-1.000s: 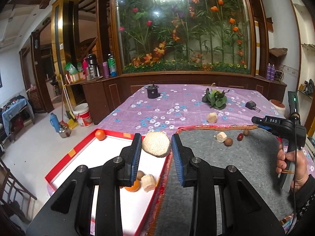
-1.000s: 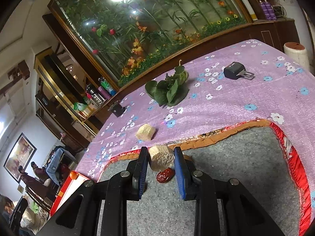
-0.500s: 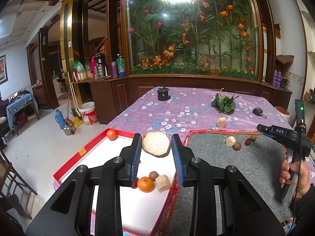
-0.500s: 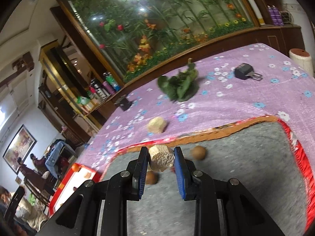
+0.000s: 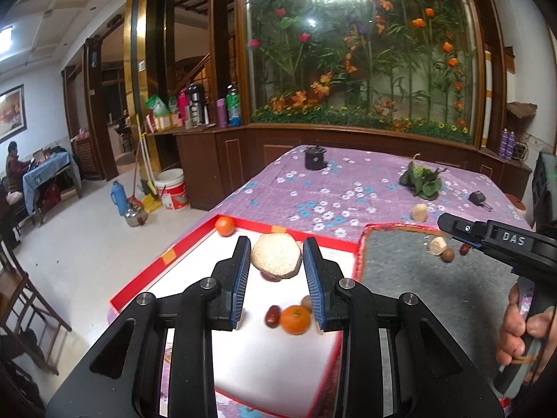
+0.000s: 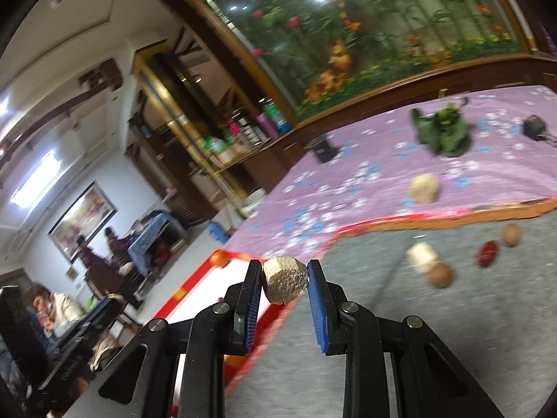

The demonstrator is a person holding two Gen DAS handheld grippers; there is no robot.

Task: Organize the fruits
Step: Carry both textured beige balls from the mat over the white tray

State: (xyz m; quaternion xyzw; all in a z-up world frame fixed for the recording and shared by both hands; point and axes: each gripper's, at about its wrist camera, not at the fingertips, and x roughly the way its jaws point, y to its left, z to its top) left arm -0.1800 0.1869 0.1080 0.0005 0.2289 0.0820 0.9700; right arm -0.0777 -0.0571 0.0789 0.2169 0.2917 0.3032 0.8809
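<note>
Gripping a pale, flat-cut slice (image 5: 276, 257) between its blue pads, the left gripper (image 5: 277, 261) is held above the white tray with the red rim (image 5: 181, 247); both pads are pressed to the slice's edges. Just below the fingers, on the tray's white floor, a mandarin (image 5: 295, 319), a red date (image 5: 272, 315) and a brown round fruit (image 5: 306, 302) are seen close together, the round fruit partly hidden by the right-hand finger. A second dark red piece (image 5: 271, 276) is glimpsed under the slice. A second mandarin (image 5: 225, 226) is seen at the tray's far corner, against the rim.

In the right wrist view, a small tan, rough-faced chunk (image 6: 285, 279) is clamped in the right gripper (image 6: 284, 280), which is held over the near corner of the grey mat (image 6: 417, 331), beside the tray. The letters "DAS" are read in white on the gripper's black body where it is seen from the left wrist camera.

Farther out on the mat, a cream cylinder piece (image 6: 422, 257), a brown nut-like ball (image 6: 440, 275), a red jujube (image 6: 487, 253) and a second brown ball (image 6: 511, 234) are laid apart in a loose group. Beyond the mat's orange edge, on the purple flowered cloth (image 6: 348, 181), another pale chunk (image 6: 424, 188) is seen, and farther still a bunch of green leaves (image 6: 444, 134), a black cup-like object (image 5: 314, 157) and a small black gadget (image 6: 535, 127).
</note>
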